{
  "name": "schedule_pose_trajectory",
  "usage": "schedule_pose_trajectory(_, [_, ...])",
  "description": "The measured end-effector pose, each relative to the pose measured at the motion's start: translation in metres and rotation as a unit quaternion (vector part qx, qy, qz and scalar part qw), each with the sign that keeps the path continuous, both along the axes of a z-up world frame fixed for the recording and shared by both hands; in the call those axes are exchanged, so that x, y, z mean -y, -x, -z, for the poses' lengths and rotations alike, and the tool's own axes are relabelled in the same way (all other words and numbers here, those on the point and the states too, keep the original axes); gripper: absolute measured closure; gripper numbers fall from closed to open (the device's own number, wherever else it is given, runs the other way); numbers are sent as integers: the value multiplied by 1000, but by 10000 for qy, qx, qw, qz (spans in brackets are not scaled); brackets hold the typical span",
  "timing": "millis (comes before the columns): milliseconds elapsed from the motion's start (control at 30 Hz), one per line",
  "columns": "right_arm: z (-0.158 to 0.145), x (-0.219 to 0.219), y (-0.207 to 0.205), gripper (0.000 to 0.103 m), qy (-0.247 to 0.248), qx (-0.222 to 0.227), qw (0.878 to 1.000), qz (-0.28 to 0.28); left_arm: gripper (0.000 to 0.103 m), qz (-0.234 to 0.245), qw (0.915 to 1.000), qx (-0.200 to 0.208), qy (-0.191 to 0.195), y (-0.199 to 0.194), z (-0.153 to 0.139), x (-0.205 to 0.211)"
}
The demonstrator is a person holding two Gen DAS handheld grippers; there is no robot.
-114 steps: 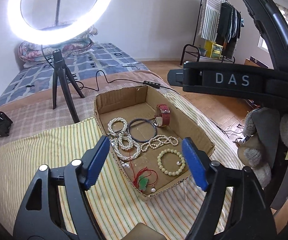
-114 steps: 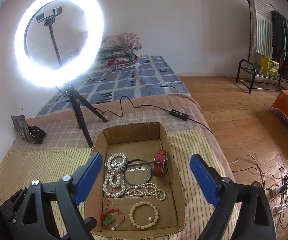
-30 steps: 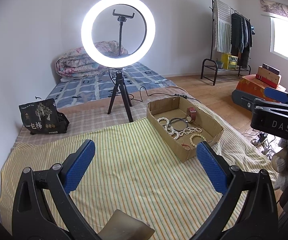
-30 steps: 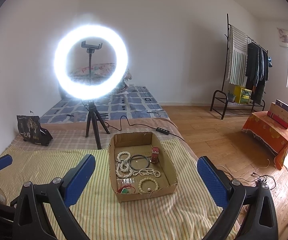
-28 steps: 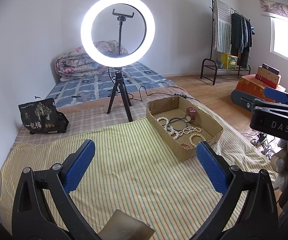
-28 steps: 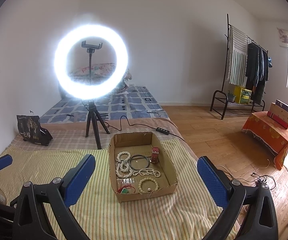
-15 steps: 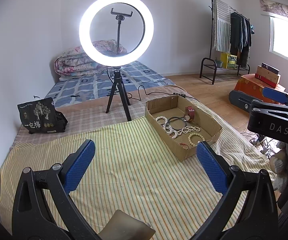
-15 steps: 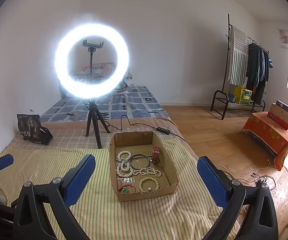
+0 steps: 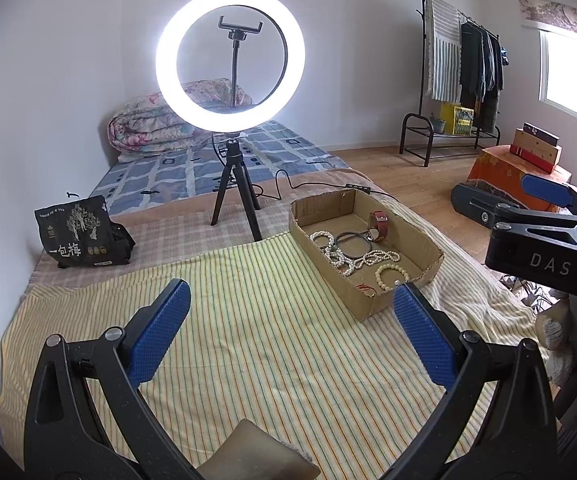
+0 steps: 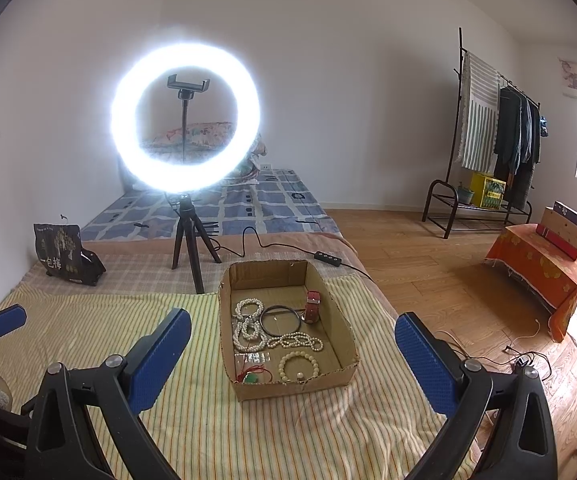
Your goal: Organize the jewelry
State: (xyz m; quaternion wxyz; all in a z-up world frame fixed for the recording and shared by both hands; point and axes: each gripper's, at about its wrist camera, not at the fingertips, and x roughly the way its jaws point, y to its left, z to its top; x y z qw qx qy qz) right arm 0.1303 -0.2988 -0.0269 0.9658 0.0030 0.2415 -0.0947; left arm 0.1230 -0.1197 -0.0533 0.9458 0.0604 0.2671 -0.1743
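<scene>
right wrist view: the right gripper [image 10: 292, 356] hangs with its blue pads spread wide and nothing between them, well back from the cardboard box [image 10: 288, 384] that sits on the yellow striped cloth [image 10: 88, 332]. a few seconds ago both cameras were close over the box; now both have drawn away and risen, so the whole room shows, and in the last second the views have hardly shifted.

the left gripper [image 9: 288, 332] is likewise fully apart and empty, off to the left of the box and well clear of it.

every piece lies inside the box: white pearl strands [image 10: 248, 328] along its left wall, a black ring [image 10: 279, 320] just right of them, a red watch strap [image 10: 311, 305] toward the far right wall, a cream bead bracelet [image 10: 298, 366] at the near wall, and a red cord with a green pendant [image 10: 251, 376] in the near left corner. behind the box stands the ring light [image 10: 184, 120] on its tripod.

with both tools withdrawn and holding nothing, and the jewelry all gathered in the box, the sorting looks finished or paused.
</scene>
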Motion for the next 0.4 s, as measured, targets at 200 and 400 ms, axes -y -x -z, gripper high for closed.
schedule_pose_trajectory(200, [1,-1,-1,0,8,-18,10000,-17,0,-10,10000,11,-11,2,1,2])
schedule_pose_trajectory(400, [4,-3,-3,0,43,-65,10000,-24,0,-16,10000,43,-8,3,1,2])
